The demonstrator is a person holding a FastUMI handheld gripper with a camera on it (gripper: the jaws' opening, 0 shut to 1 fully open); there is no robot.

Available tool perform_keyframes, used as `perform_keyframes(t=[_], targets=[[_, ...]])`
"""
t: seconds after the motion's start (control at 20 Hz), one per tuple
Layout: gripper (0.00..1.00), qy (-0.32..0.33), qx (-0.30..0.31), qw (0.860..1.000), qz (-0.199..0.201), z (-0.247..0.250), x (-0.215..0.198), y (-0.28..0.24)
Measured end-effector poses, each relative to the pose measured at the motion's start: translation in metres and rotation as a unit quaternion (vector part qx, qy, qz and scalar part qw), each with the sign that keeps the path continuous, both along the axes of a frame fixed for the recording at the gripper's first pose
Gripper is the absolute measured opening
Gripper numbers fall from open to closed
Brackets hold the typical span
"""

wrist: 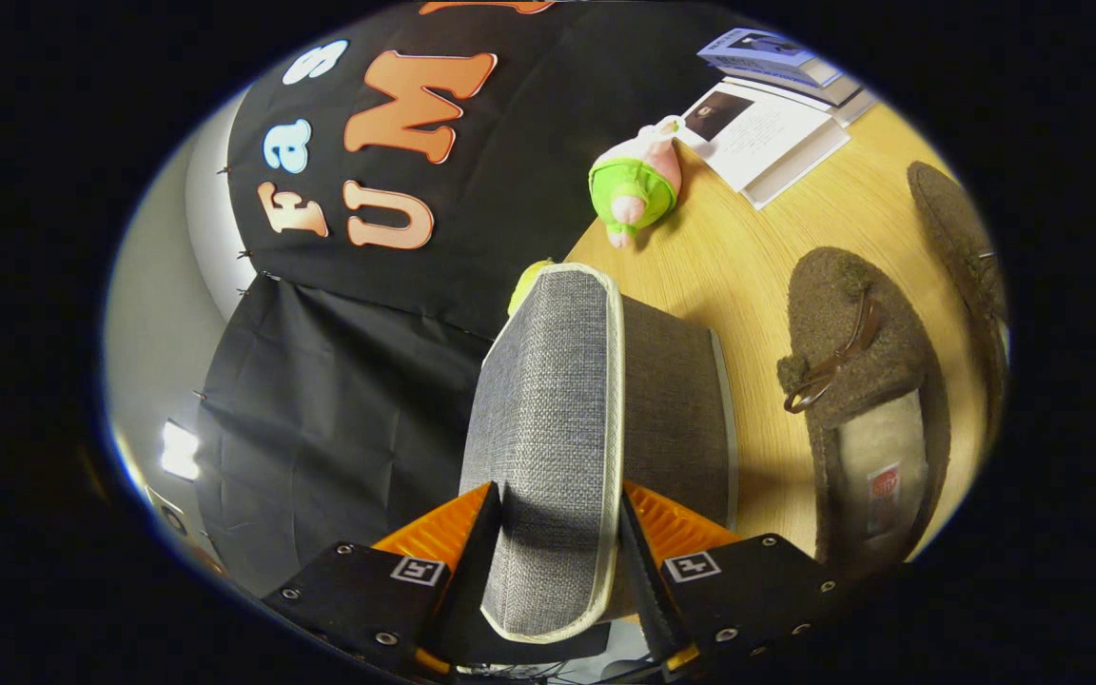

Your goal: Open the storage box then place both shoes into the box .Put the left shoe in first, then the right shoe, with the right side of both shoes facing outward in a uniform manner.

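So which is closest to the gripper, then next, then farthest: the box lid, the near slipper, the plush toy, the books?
1. Box lid: between the gripper's fingers, clamped.
2. Near slipper: on the table beside the box.
3. Plush toy: beyond the box.
4. Books: farthest, behind the toy.

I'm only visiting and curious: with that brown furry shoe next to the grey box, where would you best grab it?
Probably the side wall of the nearer brown shoe at its open heel end, approached from above. The lined opening faces up there, so one finger can slip inside and one outside. Right now the hand-held gripper is clamped on the grey box lid.
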State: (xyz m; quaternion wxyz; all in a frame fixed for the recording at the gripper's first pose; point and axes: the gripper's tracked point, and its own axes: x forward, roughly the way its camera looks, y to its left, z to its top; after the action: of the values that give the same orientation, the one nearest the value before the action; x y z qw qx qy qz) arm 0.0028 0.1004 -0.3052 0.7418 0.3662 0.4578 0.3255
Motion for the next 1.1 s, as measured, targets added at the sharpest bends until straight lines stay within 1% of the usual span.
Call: perform_keyframes(t=[0.05,0.1,0.15,0.3,0.35,0.4,0.5,0.55,0.7,0.9,1.1], targets=[[0.66,0.001,-0.005,1.000,-0.002,0.001,-0.001,-0.002],[0.59,0.000,-0.011,1.000,-0.003,0.004,-0.001,-0.003],[0.55,-0.002,-0.014,1.000,-0.004,0.007,0.000,-0.003],[0.16,-0.014,-0.014,1.000,-0.023,0.022,0.005,-0.001],[0.12,-0.017,-0.011,0.999,-0.030,0.026,0.004,-0.001],[0.05,-0.021,-0.014,0.999,-0.035,0.031,0.002,-0.002],[0.01,-0.037,-0.031,0.998,-0.041,0.040,-0.004,0.001],[0.01,-0.040,-0.029,0.998,-0.042,0.048,-0.005,0.004],[0.01,-0.046,-0.020,0.997,-0.054,0.077,-0.005,0.015],[0.01,-0.077,-0.021,0.994,-0.068,0.119,-0.005,0.037],[0.01,-0.113,-0.042,0.990,-0.074,0.147,-0.009,0.071]])
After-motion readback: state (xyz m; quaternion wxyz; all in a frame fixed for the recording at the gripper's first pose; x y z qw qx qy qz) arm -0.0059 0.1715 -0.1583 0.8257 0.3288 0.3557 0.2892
